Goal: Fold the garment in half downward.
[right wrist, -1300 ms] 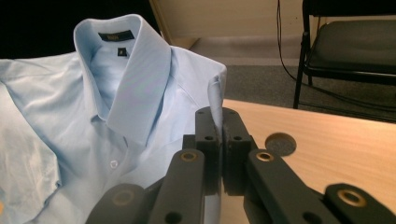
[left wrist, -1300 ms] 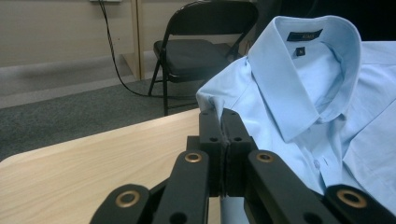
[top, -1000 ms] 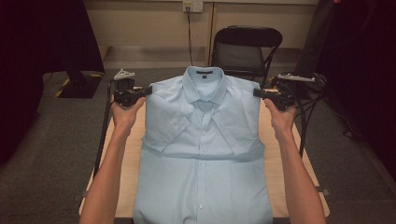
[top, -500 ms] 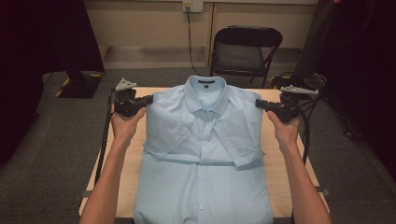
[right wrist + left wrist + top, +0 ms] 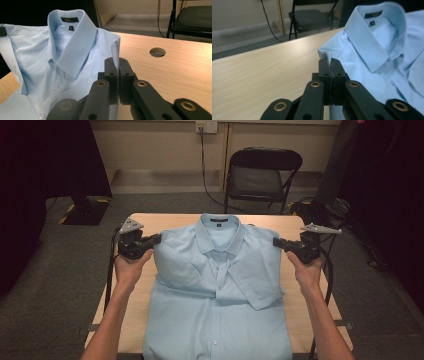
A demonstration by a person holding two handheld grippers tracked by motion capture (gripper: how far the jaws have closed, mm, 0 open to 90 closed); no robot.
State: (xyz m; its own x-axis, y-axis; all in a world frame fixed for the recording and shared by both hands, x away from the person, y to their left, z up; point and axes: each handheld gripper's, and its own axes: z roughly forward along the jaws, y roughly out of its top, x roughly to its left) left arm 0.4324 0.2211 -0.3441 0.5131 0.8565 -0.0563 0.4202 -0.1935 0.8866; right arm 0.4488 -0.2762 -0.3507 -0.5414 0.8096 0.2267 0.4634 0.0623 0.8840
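Pale blue cotton covers most of the middle of the high view: the shirt (image 5: 220, 290) lies front up on the wooden surface (image 5: 160, 222), collar toward the top of the frame, both short sleeves folded in across the chest. Its hem is cut off by the bottom edge, so you cannot see how far it hangs over the near side.

Your left tongs (image 5: 156, 240) sit at centre left of that view, closed on the shirt's shoulder edge. In the left gripper view the black jaws meet at lower centre with a small peak of blue cloth pinched between them; how deep the fabric goes into the jaws is hidden.

Your right tongs (image 5: 278, 243) sit at centre right, likewise clamped on the other shoulder. The right gripper view shows a thin upright fold of cloth caught between the jaws, and a round hole (image 5: 157, 52) in the surface at upper right.

The collar label (image 5: 69, 19) is too small to read. A folding chair (image 5: 262, 175) stands behind the surface at top centre, its legs partly hidden.
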